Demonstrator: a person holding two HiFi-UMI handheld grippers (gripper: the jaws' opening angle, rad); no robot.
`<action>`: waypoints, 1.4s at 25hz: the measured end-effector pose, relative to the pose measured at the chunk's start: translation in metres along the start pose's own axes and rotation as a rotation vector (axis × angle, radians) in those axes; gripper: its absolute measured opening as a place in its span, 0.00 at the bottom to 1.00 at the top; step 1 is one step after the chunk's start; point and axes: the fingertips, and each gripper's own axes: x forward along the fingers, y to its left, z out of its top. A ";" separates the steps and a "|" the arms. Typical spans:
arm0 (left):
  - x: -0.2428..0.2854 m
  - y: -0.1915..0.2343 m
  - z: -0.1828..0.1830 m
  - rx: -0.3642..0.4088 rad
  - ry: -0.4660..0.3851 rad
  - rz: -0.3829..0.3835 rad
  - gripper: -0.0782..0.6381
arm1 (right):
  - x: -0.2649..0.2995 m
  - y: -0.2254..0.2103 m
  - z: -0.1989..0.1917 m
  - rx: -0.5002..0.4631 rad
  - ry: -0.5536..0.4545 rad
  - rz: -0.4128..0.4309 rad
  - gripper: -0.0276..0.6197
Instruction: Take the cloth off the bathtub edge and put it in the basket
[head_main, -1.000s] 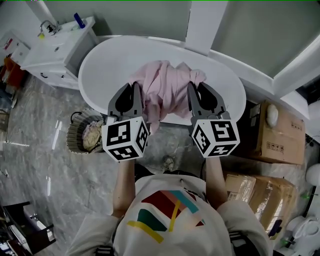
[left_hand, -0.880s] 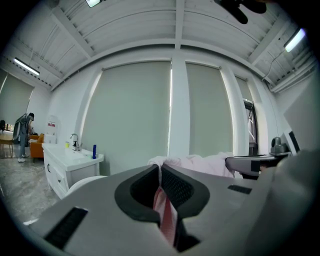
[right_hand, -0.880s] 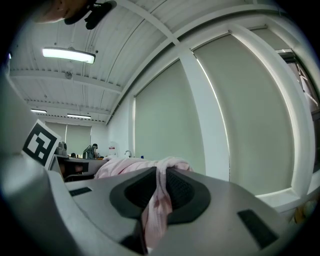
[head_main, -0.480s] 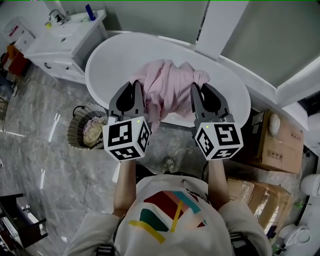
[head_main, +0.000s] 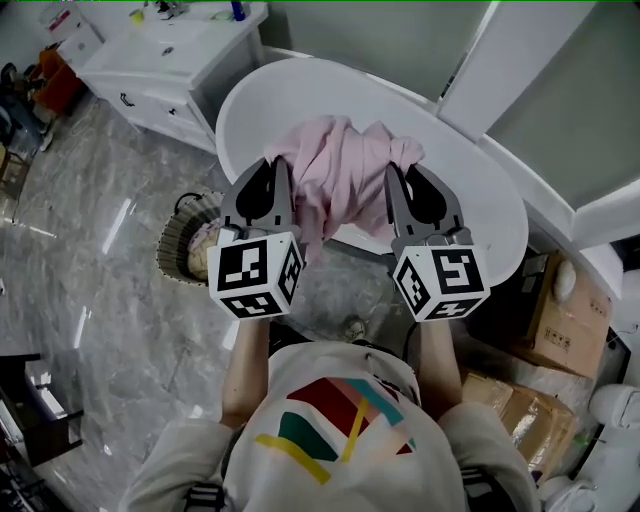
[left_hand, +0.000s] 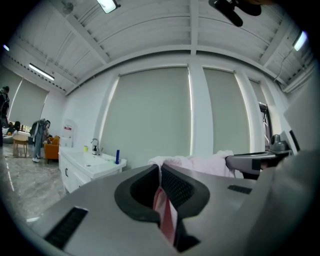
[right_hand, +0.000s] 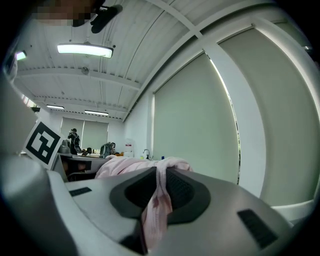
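Grey marbled floor (head_main: 90, 300); white vanity (head_main: 170, 60) upper left; cardboard boxes (head_main: 560, 315) right; pale blinds (left_hand: 150, 115), probably, behind.

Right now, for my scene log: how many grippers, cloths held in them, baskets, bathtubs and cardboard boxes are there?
Grippers: 2 (left gripper, right gripper)
Held pink cloth: 1
Basket: 1
Bathtub: 1
Cardboard boxes: 2
Total: 7

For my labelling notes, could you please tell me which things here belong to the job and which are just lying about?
Job: pink cloth, bathtub, basket, left claw, right claw (both gripping it).
Lying about: cardboard boxes, sink cabinet.
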 end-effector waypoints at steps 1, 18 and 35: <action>-0.001 0.014 0.004 0.007 -0.003 0.004 0.16 | 0.009 0.011 0.002 0.004 -0.004 0.009 0.15; -0.028 0.266 0.077 0.030 -0.083 0.135 0.16 | 0.168 0.220 0.056 0.007 -0.068 0.150 0.15; -0.078 0.400 0.061 0.020 -0.055 0.421 0.16 | 0.259 0.354 0.041 0.036 -0.016 0.459 0.15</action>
